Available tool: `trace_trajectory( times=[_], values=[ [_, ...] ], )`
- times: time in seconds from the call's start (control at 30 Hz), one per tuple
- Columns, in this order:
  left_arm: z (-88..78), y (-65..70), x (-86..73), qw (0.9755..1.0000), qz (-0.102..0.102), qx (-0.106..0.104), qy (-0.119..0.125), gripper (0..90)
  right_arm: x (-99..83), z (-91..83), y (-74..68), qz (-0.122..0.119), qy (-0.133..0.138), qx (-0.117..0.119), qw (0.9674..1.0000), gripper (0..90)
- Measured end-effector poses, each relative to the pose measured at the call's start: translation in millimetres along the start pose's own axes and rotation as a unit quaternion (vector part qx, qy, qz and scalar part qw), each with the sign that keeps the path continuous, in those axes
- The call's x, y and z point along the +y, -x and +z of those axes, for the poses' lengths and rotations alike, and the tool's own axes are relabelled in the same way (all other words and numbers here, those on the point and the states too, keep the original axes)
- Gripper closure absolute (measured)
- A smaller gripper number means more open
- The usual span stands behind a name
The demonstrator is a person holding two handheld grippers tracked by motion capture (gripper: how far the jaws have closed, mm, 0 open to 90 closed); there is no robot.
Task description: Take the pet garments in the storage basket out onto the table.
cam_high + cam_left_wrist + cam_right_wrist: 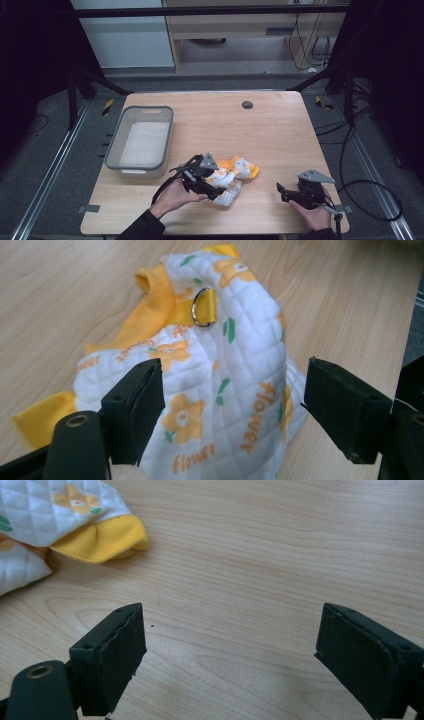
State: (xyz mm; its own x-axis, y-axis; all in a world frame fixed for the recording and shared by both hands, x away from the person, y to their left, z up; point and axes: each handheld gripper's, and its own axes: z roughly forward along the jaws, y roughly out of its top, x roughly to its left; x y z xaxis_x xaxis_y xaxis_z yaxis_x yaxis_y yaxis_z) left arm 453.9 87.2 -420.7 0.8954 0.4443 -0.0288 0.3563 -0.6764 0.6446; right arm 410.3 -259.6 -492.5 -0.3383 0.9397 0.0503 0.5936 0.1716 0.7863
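Note:
A small quilted white garment (234, 174) with orange flowers, the word "flower" and yellow trim lies crumpled on the wooden table (280, 135), near its front middle. In the left gripper view the garment (225, 355) bulges up between the jaws, with a metal D-ring (202, 307) on a yellow strap near its top. My left gripper (232, 400) is open, its jaws standing wide on either side of the cloth without pinching it. In the high view this left gripper (216, 192) sits at the garment's near left edge. My right gripper (230, 645) is open over bare wood, to the right of the garment (60, 510).
A grey plastic bin (116, 145) with a white lining stands at the table's left side. A small black round disc (247, 104) sits near the far edge. My right gripper (281, 192) rests near the front right corner, its cable trailing off the table.

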Motion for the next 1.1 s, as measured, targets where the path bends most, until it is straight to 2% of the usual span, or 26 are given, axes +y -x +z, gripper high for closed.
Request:
trace_trajectory(
  times=[0.3, 0.5, 0.67, 0.8, 0.93, 1.1],
  values=[
    [-19.8, -8.6, -18.3, 0.9989, -0.019, 0.03, 0.032, 23.2, -0.1, -0.1, -0.3, 0.003, 0.0, 0.001, 1.0, 12.2],
    [-32.6, -15.0, -34.4, 0.9972, -0.041, 0.041, 0.048, 22.7, -0.3, 0.0, -0.1, 0.002, 0.0, -0.001, 1.0, 12.0],
    [-40.9, -17.7, -51.5, 0.9947, -0.056, 0.058, 0.064, 22.7, -0.8, 0.8, 0.5, -0.003, 0.002, -0.004, 1.0, 11.8],
    [-45.4, -20.9, -67.4, 0.9928, -0.073, 0.064, 0.07, 23.1, -0.7, 0.3, -0.2, 0.0, 0.001, -0.002, 1.0, 11.7],
    [-47.3, -21.9, -82.0, 0.9912, -0.081, 0.077, 0.072, 23.7, -1.1, 0.6, 0.0, -0.005, 0.003, -0.006, 1.0, 11.7],
    [-47.4, -21.1, -99.3, 0.99, -0.089, 0.08, 0.074, 24.3, -1.6, 1.0, -0.2, -0.006, 0.001, -0.007, 1.0, 11.4]
  ],
)
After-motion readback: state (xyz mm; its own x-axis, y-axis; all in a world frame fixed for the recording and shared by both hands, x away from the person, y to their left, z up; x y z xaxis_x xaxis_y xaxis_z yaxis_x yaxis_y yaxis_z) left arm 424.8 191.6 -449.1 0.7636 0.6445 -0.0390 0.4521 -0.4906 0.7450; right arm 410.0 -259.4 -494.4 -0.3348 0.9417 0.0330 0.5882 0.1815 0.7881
